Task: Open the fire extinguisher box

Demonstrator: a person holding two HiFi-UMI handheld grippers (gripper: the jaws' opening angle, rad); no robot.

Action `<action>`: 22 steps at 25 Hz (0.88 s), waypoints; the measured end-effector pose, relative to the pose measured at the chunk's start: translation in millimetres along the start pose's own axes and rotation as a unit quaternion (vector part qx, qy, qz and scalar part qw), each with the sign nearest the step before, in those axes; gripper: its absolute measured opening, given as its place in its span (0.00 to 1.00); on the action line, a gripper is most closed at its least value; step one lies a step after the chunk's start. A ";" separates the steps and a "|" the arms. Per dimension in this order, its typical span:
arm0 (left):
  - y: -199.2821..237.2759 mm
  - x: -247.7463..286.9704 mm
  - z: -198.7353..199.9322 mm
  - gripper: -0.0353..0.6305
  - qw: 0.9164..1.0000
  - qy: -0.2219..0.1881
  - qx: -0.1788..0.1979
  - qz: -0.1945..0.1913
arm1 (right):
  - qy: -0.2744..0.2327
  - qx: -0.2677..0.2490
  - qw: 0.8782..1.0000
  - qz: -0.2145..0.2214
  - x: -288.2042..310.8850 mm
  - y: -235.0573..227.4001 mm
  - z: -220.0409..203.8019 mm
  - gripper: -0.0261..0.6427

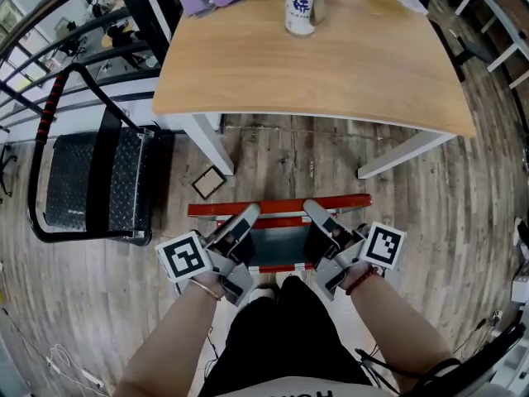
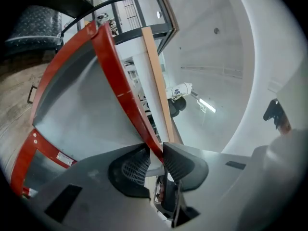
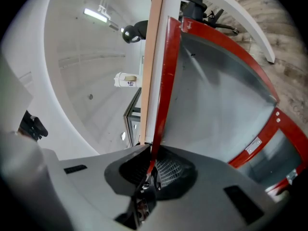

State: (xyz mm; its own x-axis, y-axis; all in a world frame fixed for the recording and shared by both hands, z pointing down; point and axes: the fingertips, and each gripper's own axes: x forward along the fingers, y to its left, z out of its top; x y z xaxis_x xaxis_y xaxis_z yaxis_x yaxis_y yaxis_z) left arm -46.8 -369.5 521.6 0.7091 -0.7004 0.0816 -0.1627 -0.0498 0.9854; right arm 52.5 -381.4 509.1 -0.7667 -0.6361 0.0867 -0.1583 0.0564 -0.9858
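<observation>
A: Two entries, left gripper [image 1: 241, 224] and right gripper [image 1: 319, 218]: jaws?
B: Clamped on the red metal lid rim [image 2: 120, 83], for a level lift.
A: Item: red-framed grey fire extinguisher box [image 1: 278, 249]?
B: Set on floor [image 1: 273, 151], near side of wooden table [image 1: 331, 64].

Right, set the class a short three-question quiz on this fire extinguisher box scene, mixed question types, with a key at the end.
1. True or false: the left gripper is empty.
2. Which grips the lid of the fire extinguisher box? A) the left gripper only B) the right gripper only C) both
3. Short answer: what tall thing stands on the wooden table beyond the box?
Key: 1 false: its fingers pinch the lid's red frame. 2 C. 3 a white cup.
</observation>
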 end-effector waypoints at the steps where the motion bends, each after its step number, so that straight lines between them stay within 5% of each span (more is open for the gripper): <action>1: -1.3 3.7 3.3 0.18 1.000 0.005 -0.008 0.001 | -0.005 0.012 1.000 -0.008 1.8 -2.3 2.6 0.09; 6: -2.7 19.5 18.2 0.17 0.999 0.012 -0.040 0.006 | -0.009 0.058 0.998 -0.032 13.4 -12.1 15.5 0.09; 15: 8.5 27.9 35.4 0.17 0.997 -0.044 -0.067 0.002 | 0.017 0.066 0.996 -0.053 28.8 -19.0 28.7 0.09; 22: 25.1 44.6 52.0 0.17 0.995 -0.050 -0.084 0.016 | -0.015 0.088 0.994 -0.067 45.1 -34.4 45.9 0.09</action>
State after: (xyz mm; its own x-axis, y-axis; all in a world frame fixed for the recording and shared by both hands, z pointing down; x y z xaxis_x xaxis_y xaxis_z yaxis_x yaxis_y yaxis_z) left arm -54.9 -438.9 542.2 0.6320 -0.7677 0.1056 -0.0609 0.0866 0.9944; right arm 51.9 -447.4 540.3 -0.7261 -0.6521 0.2180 -0.1449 -0.1648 -0.9756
